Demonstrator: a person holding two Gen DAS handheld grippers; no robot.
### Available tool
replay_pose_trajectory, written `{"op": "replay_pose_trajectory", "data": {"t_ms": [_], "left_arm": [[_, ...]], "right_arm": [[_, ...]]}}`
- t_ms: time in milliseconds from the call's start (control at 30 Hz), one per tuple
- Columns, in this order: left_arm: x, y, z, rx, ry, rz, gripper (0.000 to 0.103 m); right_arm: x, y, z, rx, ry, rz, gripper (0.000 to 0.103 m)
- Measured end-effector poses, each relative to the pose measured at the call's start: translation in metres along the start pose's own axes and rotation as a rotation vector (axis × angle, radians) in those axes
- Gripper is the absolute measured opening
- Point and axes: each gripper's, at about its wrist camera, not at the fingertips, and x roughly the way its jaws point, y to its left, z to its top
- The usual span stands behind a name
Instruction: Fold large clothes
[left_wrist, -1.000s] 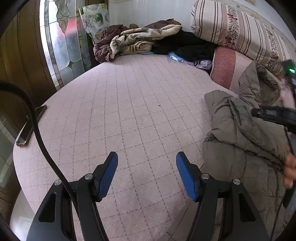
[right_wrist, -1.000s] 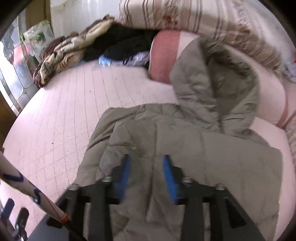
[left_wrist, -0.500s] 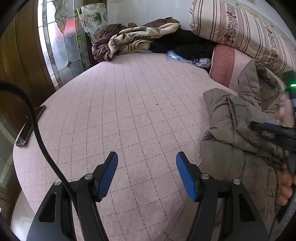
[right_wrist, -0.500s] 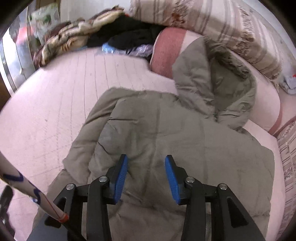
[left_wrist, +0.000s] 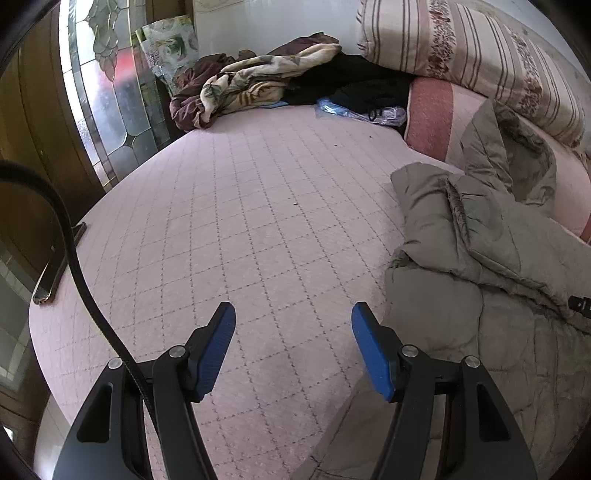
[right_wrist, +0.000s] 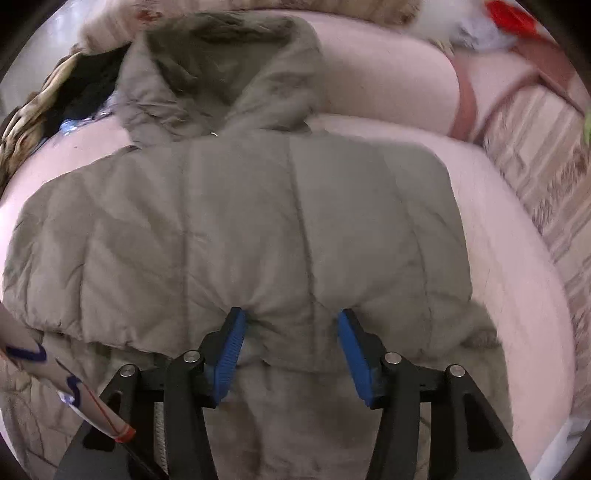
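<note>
bed: a pink quilted bedspread (left_wrist: 236, 221) with a diamond stitch pattern lies under and ahead of the left tool; in the right view more pink cover (right_wrist: 517, 258) runs along the right of the right tool.
room: left of the left tool stands a leaded glass panel (left_wrist: 110, 110) set in brown wood; a pale wall is far ahead.
edge: a phone (left_wrist: 59, 269) lies at the bed's left rim, well left of the left tool, with a black cable (left_wrist: 85, 284) curving past it.
far end: a heap of brown and cream blankets (left_wrist: 251, 88) and dark clothes (left_wrist: 354, 88) sits well ahead of the left tool, with a clear plastic bag (left_wrist: 362, 112) just in front of it; what is in the bag cannot be told.
pillows: a striped floral bolster (left_wrist: 480, 62) and a pink cushion (left_wrist: 432, 110) lie ahead and to the right of the left tool.
coat: the grey-green padded coat (right_wrist: 258, 229) lies flat on the bed, hood (right_wrist: 221, 74) at the far end; in the left view it lies just right of the left tool.
left tool (left_wrist: 293, 347): jaws apart over bare bedspread, nothing between them.
right tool (right_wrist: 290, 350): jaws have just been opening; they straddle a bunched fold at the coat's near edge, and the fold puckers at both pads, so whether they grip cannot be told.
</note>
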Motion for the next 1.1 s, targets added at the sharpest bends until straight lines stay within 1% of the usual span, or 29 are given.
{"op": "replay_pose_trajectory", "data": {"t_ms": [33,133,233,267,400,567,667,767,867,1100], "left_arm": [[0.000,-0.001,0.000,0.003,0.000,0.000,0.064],[-0.002,-0.006,-0.003,0.017,0.001,-0.002,0.064],[-0.006,-0.009,-0.008,0.027,0.003,0.004,0.064],[-0.007,-0.009,-0.010,0.029,0.005,0.005,0.064],[-0.019,-0.010,-0.022,0.030,0.011,0.014,0.064],[-0.047,-0.017,-0.032,0.050,0.011,-0.005,0.064],[-0.070,-0.023,-0.037,0.051,0.017,-0.057,0.064],[-0.092,-0.031,-0.038,0.068,0.012,-0.084,0.064],[-0.114,-0.041,-0.032,0.092,-0.018,-0.095,0.064],[-0.154,-0.060,-0.011,0.117,-0.087,-0.144,0.065]], "right_arm": [[-0.007,-0.005,-0.001,0.014,-0.013,0.009,0.056],[-0.027,-0.012,-0.010,0.005,-0.034,0.024,0.056],[-0.055,-0.021,-0.033,-0.025,-0.055,0.031,0.057],[-0.059,-0.025,-0.039,-0.029,-0.055,0.033,0.058],[-0.082,-0.052,-0.075,-0.035,-0.042,0.038,0.059],[-0.110,-0.092,-0.108,0.023,-0.038,0.061,0.059],[-0.128,-0.110,-0.119,0.052,-0.050,0.077,0.061],[-0.143,-0.118,-0.123,0.062,-0.065,0.098,0.061],[-0.161,-0.119,-0.119,0.059,-0.092,0.128,0.061],[-0.203,-0.106,-0.096,0.037,-0.165,0.216,0.065]]}}
